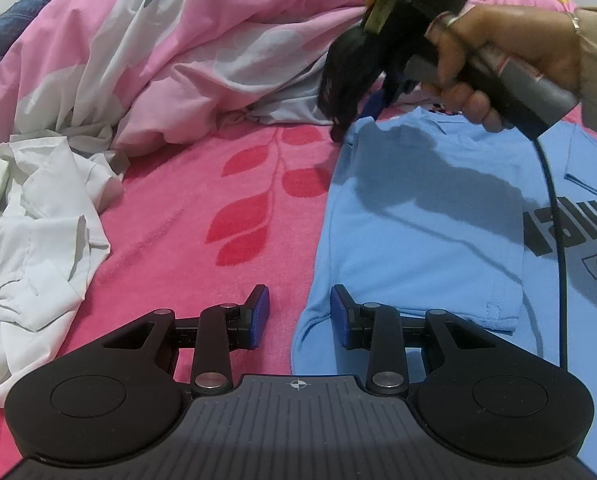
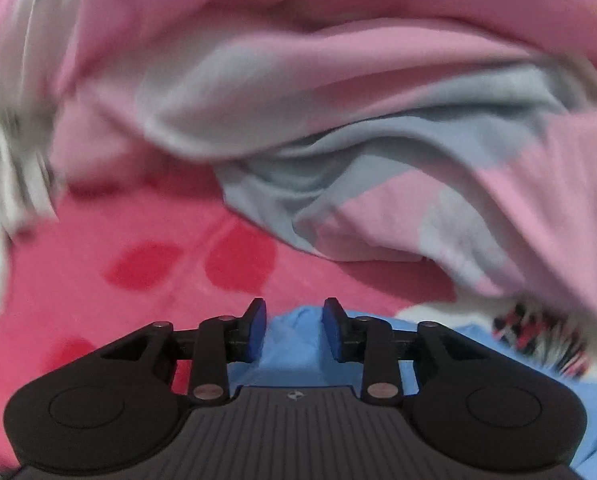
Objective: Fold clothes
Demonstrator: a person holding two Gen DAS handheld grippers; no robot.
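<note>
Blue shirt (image 1: 418, 220) lies flat on bed (image 1: 186, 216) for folding.
Left gripper (image 1: 299, 316) hovers open at its hem; right gripper (image 2: 294, 330), jaws parted, straddles the far corner without pinching.

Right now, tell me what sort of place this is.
Most likely a bedroom, on a bed. A pink leaf-patterned blanket covers the surface, a rumpled pink-and-grey duvet is heaped behind, and a light blue T-shirt lies spread for folding beside crumpled white clothing.

Pink leaf-print bedspread (image 1: 186, 216) — rumpled duvet (image 1: 170, 40)
</note>
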